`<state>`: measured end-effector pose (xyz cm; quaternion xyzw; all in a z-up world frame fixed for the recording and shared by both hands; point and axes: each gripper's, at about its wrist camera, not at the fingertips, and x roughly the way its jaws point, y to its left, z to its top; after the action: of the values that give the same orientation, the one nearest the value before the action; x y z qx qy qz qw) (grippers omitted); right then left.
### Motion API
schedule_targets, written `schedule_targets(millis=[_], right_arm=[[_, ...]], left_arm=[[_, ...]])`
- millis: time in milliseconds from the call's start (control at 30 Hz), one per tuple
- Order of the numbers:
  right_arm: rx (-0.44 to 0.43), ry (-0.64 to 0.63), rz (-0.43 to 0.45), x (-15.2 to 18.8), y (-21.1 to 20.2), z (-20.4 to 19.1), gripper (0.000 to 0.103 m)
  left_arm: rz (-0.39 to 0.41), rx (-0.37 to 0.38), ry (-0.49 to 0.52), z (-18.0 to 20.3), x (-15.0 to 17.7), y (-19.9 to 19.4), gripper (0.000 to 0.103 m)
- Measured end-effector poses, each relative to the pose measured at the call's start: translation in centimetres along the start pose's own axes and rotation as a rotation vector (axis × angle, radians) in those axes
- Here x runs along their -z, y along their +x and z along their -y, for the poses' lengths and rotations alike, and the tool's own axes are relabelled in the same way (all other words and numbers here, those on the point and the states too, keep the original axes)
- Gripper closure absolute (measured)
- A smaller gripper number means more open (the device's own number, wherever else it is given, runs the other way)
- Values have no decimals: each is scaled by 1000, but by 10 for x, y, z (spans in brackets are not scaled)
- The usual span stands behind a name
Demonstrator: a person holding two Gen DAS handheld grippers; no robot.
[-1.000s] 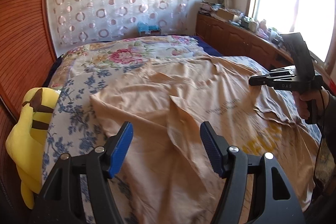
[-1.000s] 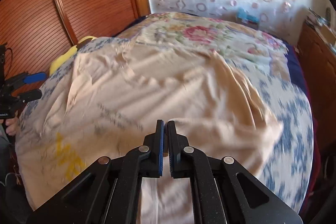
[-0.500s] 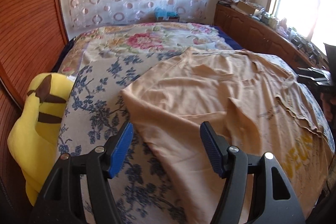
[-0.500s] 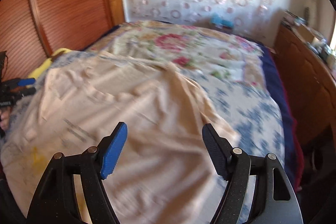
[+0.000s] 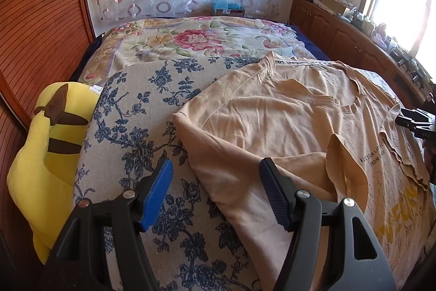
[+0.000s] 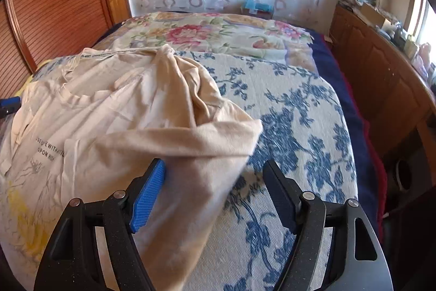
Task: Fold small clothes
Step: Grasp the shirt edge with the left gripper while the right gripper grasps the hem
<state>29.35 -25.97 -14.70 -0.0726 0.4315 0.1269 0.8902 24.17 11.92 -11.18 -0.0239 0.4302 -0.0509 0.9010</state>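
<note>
Tan tee [image 5: 272, 122] spread on bed [image 5: 130, 111], right side bunched. My left hand-held gripper [image 5: 215, 192] & right hand-held gripper [image 6: 215, 190] both wide open, empty. Next: grab side edges, fold inward.

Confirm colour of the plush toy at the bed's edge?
Yellow with brown stripes; clearest in the left wrist view.

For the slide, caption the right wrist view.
Open right tongs above the crumpled edge of a tan T-shirt spread on a blue-flowered bedspread.
</note>
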Motion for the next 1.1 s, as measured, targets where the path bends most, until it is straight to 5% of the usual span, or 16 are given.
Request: schedule_targets(millis=[367, 500, 700, 733, 800, 900, 933, 1000, 1033, 1100], right_arm=[[1, 8, 2, -3, 6, 0, 24], [1, 9, 1, -2, 6, 2, 23], [1, 9, 1, -2, 6, 2, 23], [2, 9, 1, -2, 6, 2, 23], [2, 9, 2, -2, 6, 2, 23], [1, 9, 2, -2, 6, 3, 24], [0, 9, 1, -3, 6, 1, 26], [-45, -29, 8, -5, 5, -1, 62], [-67, -53, -6, -9, 5, -4, 66], [-71, -65, -23, -14, 6, -6, 95]], left_arm=[[-25, 23, -7, -1, -8, 14, 36], [-14, 111, -30, -5, -14, 18, 49], [-1, 93, -38, -6, -16, 20, 56], [3, 88, -29, -5, -15, 20, 59], [10, 71, -11, -4, -13, 19, 86], [16, 103, -25, -8, -13, 16, 99], [33, 102, -27, -8, -12, 11, 99], [51, 101, -15, -4, -12, 2, 101], [69, 103, -10, -1, -12, -6, 101], [98, 108, -2, 4, -13, -19, 101]])
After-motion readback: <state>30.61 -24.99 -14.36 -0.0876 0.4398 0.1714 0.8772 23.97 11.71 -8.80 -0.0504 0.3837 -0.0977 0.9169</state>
